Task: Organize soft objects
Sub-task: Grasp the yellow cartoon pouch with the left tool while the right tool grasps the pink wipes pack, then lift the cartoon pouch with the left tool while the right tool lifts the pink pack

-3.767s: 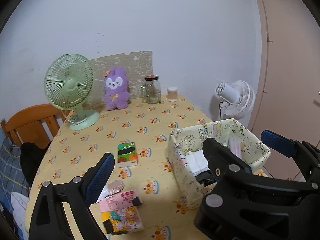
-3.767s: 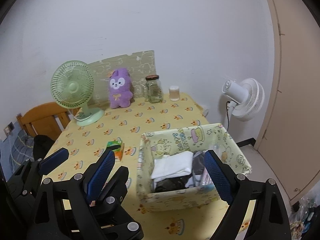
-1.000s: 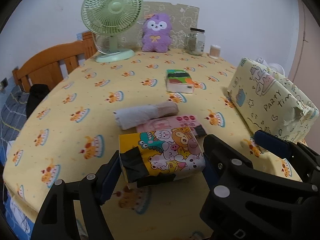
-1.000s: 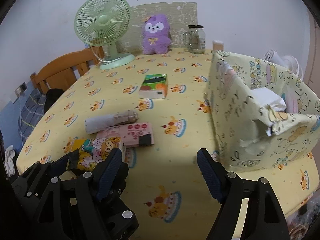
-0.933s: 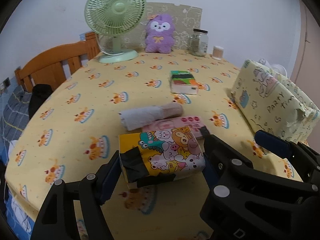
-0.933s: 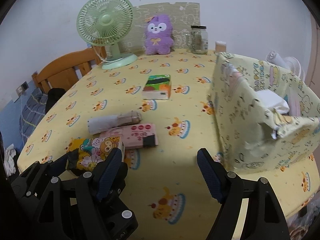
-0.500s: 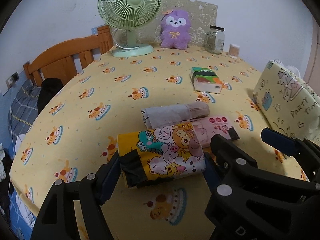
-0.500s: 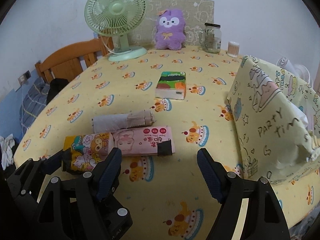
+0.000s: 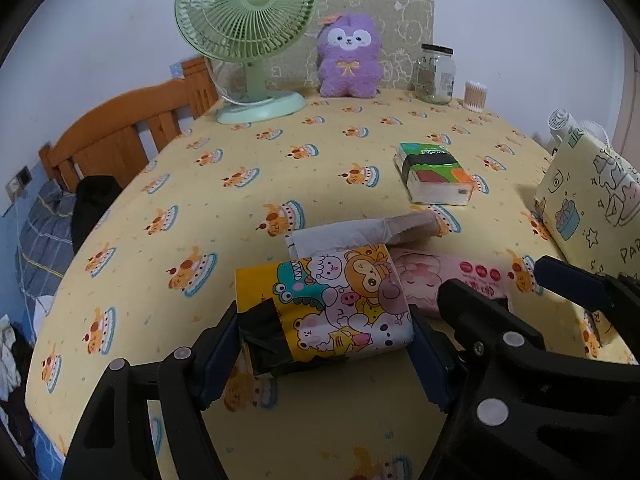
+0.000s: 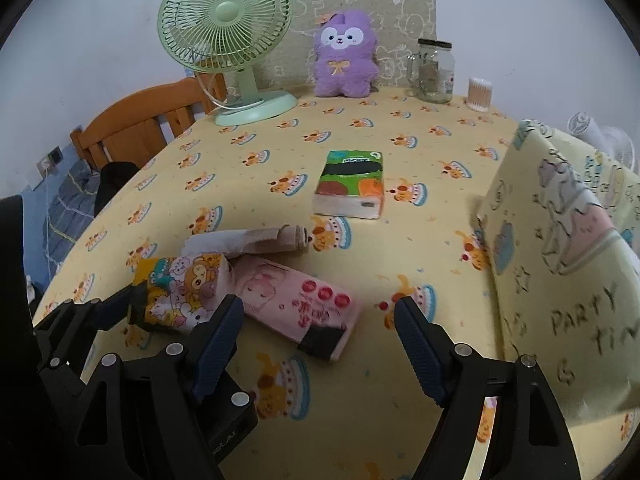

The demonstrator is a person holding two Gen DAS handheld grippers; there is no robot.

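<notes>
My left gripper [image 9: 324, 350] is shut on a yellow cartoon-print tissue pack [image 9: 326, 308], held just above the tablecloth; the pack also shows in the right wrist view [image 10: 180, 294]. A pink tissue pack [image 10: 298, 306] lies beside it, with a grey rolled cloth [image 10: 248, 242] behind and a green tissue pack [image 10: 350, 188] farther back. My right gripper [image 10: 320, 342] is open and empty, hovering over the pink pack. The yellow patterned fabric bin [image 10: 568, 264] stands at the right. A purple plush [image 10: 344, 54] sits at the back.
A green desk fan [image 10: 228, 40], a glass jar [image 10: 434, 70] and a cotton-swab tub [image 10: 479, 94] stand along the back edge. A wooden chair [image 10: 132, 128] is at the left. A white floor fan [image 10: 596, 132] stands beyond the bin.
Both grippers have swung left and slightly forward over the table. The left gripper keeps its hold on the cartoon pack. The bin has shifted toward the right edge of both views.
</notes>
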